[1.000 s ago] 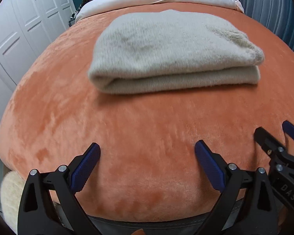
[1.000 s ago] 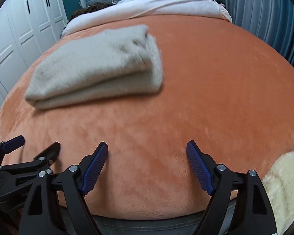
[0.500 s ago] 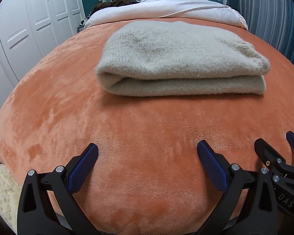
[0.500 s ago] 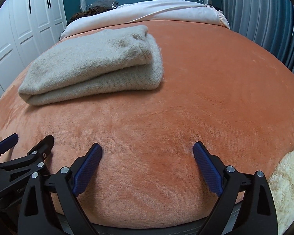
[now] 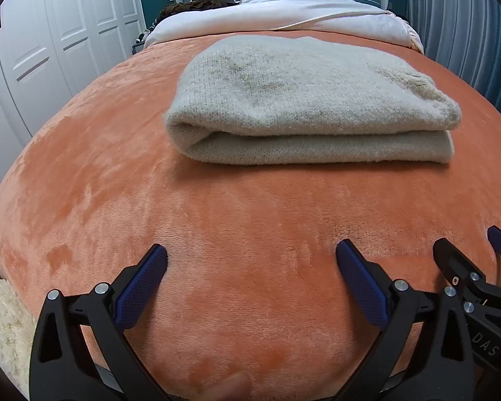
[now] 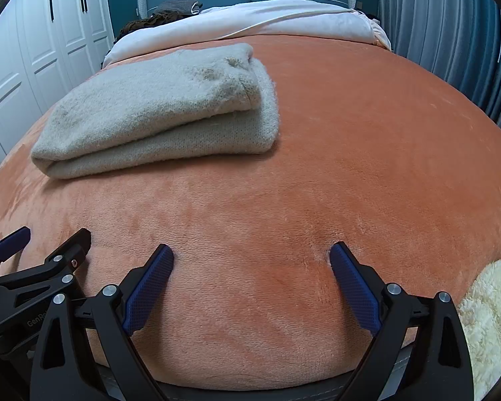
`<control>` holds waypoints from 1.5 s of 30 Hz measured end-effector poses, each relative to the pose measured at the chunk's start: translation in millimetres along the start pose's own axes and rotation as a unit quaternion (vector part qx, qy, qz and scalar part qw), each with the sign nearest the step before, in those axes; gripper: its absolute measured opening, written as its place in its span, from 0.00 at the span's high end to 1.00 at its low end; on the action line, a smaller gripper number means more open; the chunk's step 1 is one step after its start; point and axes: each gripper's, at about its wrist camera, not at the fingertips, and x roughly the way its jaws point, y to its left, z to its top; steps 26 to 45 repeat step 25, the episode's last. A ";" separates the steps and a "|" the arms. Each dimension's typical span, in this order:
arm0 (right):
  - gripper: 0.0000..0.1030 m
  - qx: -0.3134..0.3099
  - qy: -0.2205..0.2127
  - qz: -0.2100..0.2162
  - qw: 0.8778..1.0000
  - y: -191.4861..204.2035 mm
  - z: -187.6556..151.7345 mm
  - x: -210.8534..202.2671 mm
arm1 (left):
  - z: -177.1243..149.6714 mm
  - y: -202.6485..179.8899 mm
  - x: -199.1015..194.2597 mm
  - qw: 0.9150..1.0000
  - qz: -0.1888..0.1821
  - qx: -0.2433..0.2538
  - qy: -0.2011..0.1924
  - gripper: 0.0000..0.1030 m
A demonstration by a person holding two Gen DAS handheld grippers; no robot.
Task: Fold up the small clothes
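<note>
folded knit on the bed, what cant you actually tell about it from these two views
- Far side of the folded knit: both views, hidden by its own top layer.
- What garment it is: sleeves or neck, if any, are tucked inside the fold.
- Layer count: only the near edge shows in the right wrist view.
- Dark heap by the headboard: too small to identify.
- Cream fleece: cut off by the frame edge.

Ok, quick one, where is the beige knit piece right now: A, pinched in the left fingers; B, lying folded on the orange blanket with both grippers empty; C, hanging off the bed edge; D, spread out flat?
B: the beige knit piece lies folded on the orange blanket, clear of the open left gripper and right gripper.
</note>
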 end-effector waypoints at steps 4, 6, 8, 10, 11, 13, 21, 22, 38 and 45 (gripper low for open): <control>0.09 0.000 0.000 0.000 1.000 -0.5 0.3 0.1 | 0.1 1.0 0.6 1.000 0.000 -0.001 0.000 0.04; 0.09 0.000 0.000 0.000 1.000 -0.6 0.3 0.1 | 0.0 1.1 0.8 1.000 0.000 -0.001 0.000 0.04; 0.09 -0.001 0.000 0.000 1.000 -0.7 0.4 0.2 | 0.0 1.2 0.8 1.000 -0.001 -0.001 0.000 0.04; 0.09 0.000 0.000 0.000 1.000 -0.8 0.4 0.2 | 0.2 1.4 0.7 1.000 0.000 -0.001 0.000 0.04; 0.09 0.000 0.000 0.000 1.000 -1.0 0.4 0.2 | 0.3 1.6 0.7 1.000 0.000 -0.001 0.000 0.04; 0.09 -0.001 0.000 0.000 1.000 -1.1 0.4 0.2 | 0.1 1.5 0.7 1.000 0.000 -0.001 -0.001 0.04; 0.09 -0.002 0.000 -0.004 1.000 2.3 -0.5 -0.1 | -3.3 -6.0 -1.3 1.000 0.009 -0.003 -0.001 0.04; 0.09 -0.002 0.000 -0.004 1.000 2.1 -0.4 -0.1 | -3.4 -6.6 -1.5 1.000 0.009 -0.003 -0.001 0.04; 0.09 -0.002 0.000 -0.004 1.000 2.4 -0.7 -0.1 | -3.2 -6.2 -1.5 1.000 0.009 -0.003 -0.001 0.04; 0.09 -0.002 0.000 -0.004 1.000 2.4 -0.7 -0.1 | -3.2 -6.2 -1.5 1.000 0.009 -0.003 -0.001 0.04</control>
